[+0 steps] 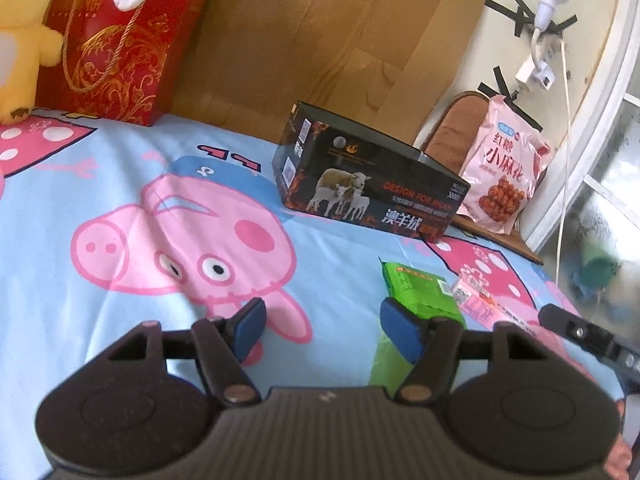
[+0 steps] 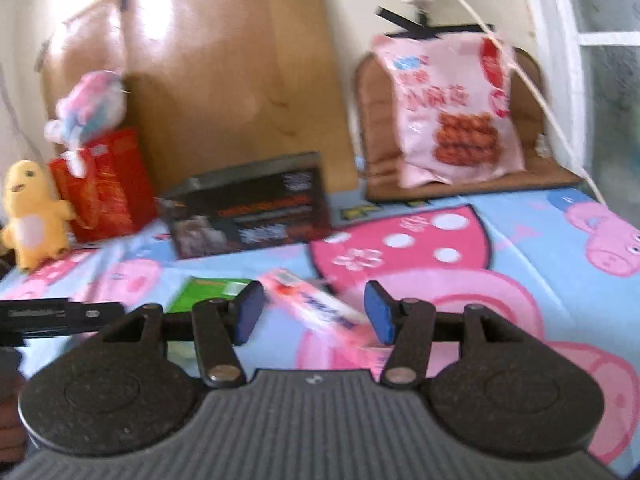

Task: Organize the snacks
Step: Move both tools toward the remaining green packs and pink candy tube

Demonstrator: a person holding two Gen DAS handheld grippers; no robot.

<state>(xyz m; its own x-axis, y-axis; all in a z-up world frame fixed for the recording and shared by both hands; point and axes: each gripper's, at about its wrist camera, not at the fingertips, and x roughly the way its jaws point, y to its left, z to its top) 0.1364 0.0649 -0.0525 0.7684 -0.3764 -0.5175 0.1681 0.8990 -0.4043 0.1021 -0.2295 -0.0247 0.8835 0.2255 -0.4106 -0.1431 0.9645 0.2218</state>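
A green snack packet (image 1: 420, 292) lies on the cartoon-pig bedsheet (image 1: 120, 184), beside a pink snack packet (image 1: 478, 302). My left gripper (image 1: 322, 330) is open and empty, its right pad just in front of the green packet. My right gripper (image 2: 314, 312) is open, with the pink packet (image 2: 320, 308) lying on the sheet between its pads; the view is blurred. The green packet (image 2: 208, 290) shows to its left. A black open box (image 1: 360, 176) stands further back, also in the right wrist view (image 2: 252, 208). A large pink snack bag (image 1: 504, 168) leans on a brown cushion (image 2: 536, 168).
A red gift box (image 1: 116, 44) and a yellow plush toy (image 1: 20, 44) stand at the back left by a wooden headboard (image 1: 320, 40). A white cable (image 1: 566, 140) hangs at the right near the window. The other gripper's edge (image 1: 584, 332) shows at right.
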